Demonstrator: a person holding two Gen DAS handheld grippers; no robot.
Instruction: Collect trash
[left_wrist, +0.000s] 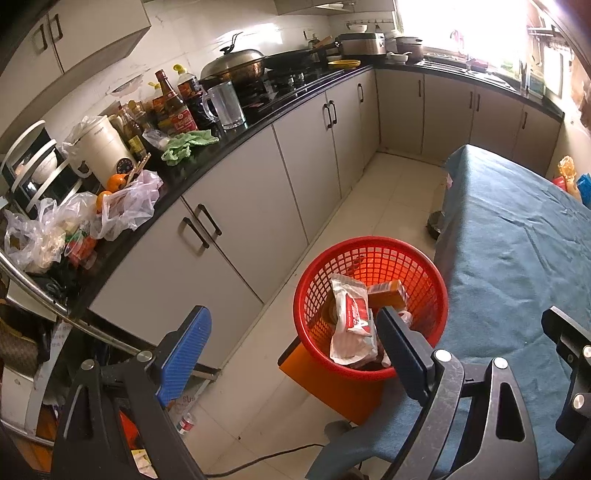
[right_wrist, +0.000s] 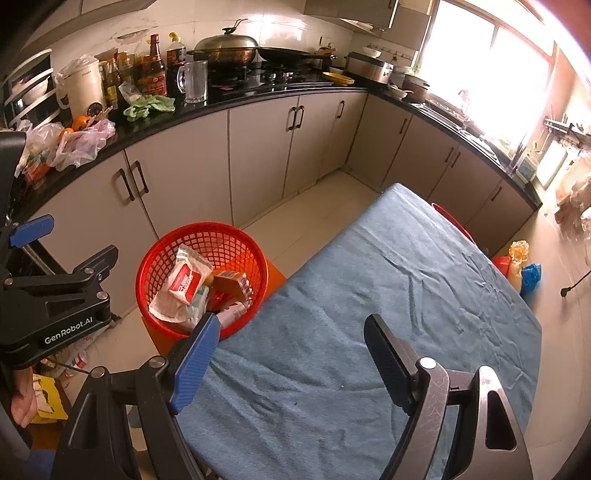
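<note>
A red mesh basket (left_wrist: 365, 242) (right_wrist: 201, 226) stands on an orange stool (left_wrist: 332, 387) against the left edge of a table under a blue cloth (right_wrist: 388, 277). Inside it lie a white-and-red wrapper (left_wrist: 351, 317) (right_wrist: 183, 280), an orange carton (left_wrist: 388, 293) (right_wrist: 231, 282) and other scraps. My left gripper (left_wrist: 291, 339) hovers open above the basket's near rim, nothing between its fingers. My right gripper (right_wrist: 291, 350) is open over the bare cloth, also empty. The right wrist view shows the left gripper (right_wrist: 81, 236) at its left edge.
A black countertop (left_wrist: 236, 144) along the left carries bottles, plastic bags (left_wrist: 122, 210), oranges, a glass mug, a green rag and a wok. A drink can (left_wrist: 186, 424) and a cable lie on the tiled floor. Coloured bags (right_wrist: 517, 266) sit on the floor right of the table.
</note>
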